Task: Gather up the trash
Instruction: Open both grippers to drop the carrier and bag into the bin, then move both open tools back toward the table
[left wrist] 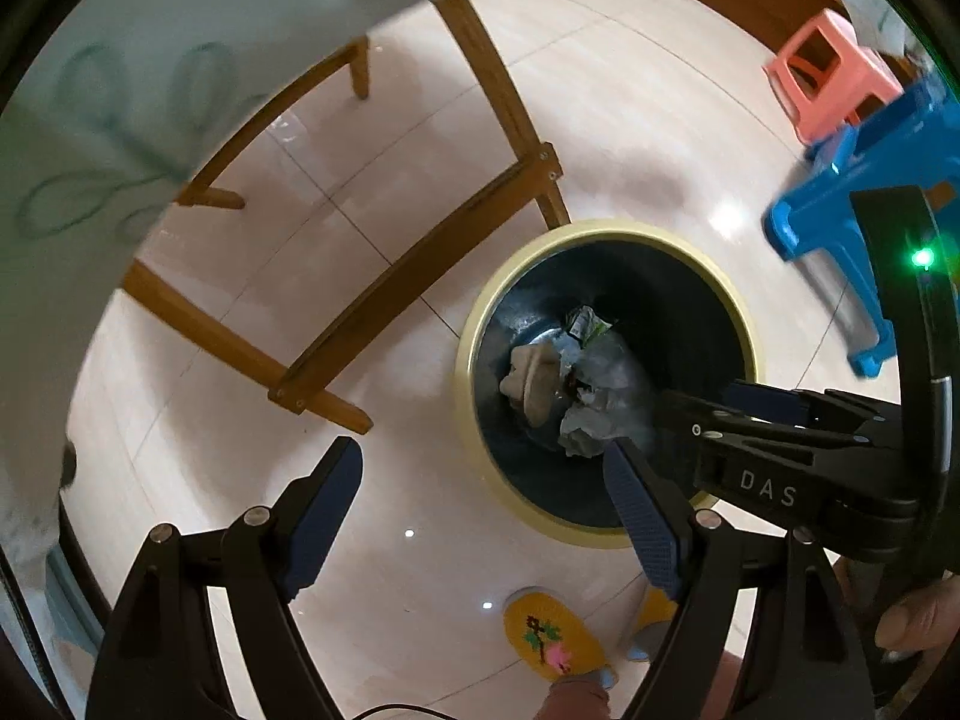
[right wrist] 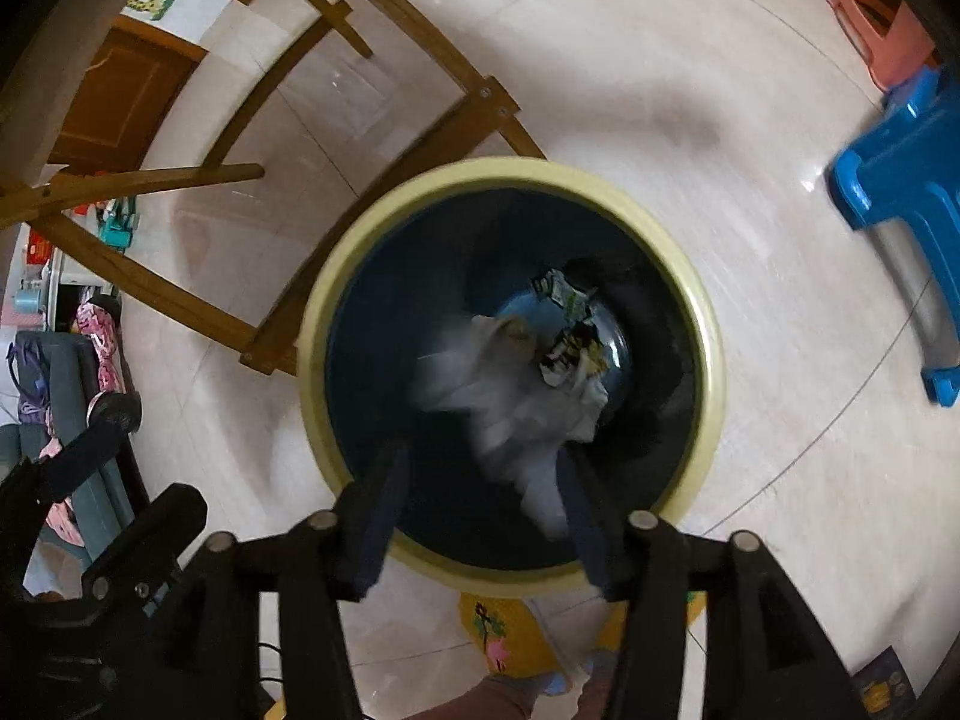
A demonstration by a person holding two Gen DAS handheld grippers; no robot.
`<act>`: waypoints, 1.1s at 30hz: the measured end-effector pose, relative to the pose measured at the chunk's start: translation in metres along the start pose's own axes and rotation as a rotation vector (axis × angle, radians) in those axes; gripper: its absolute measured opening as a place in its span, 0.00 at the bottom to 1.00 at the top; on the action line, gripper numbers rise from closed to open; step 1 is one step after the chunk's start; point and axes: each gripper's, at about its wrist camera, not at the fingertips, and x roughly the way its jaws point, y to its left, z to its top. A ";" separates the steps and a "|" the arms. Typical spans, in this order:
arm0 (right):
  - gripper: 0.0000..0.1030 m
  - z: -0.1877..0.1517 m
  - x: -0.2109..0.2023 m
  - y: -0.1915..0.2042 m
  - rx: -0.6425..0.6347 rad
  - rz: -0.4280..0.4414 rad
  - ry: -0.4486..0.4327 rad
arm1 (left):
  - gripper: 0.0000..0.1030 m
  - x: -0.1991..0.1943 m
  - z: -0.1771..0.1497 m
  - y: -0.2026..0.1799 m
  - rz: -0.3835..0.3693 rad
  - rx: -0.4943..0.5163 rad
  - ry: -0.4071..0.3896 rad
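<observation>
A round bin with a pale yellow rim and a dark inside stands on the tiled floor. Crumpled white paper, a brownish wad and a printed wrapper lie in it. My left gripper points down over the floor and the bin's near rim, open, nothing between its fingers. My right gripper hangs over the bin's mouth with its jaws apart. A blurred white piece of trash shows just below them, brushing the right finger and not pinched.
Wooden furniture legs and rails stand close behind the bin. A blue stool and a pink stool are at the right. A person's yellow slippers are near the bin. A tablecloth hangs at the left.
</observation>
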 end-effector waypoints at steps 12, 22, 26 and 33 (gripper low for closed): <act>0.60 -0.006 -0.069 0.020 -0.009 -0.018 -0.060 | 0.81 -0.066 -0.012 0.006 -0.086 -0.077 -0.023; 0.60 -0.022 -0.189 0.055 -0.066 -0.002 -0.088 | 0.81 -0.202 -0.022 0.022 -0.148 -0.120 -0.106; 0.60 -0.024 -0.239 0.077 -0.141 0.003 -0.114 | 0.81 -0.257 -0.024 0.033 -0.154 -0.152 -0.152; 0.60 -0.021 -0.327 0.111 -0.255 0.050 -0.188 | 0.81 -0.342 -0.025 0.059 -0.144 -0.238 -0.240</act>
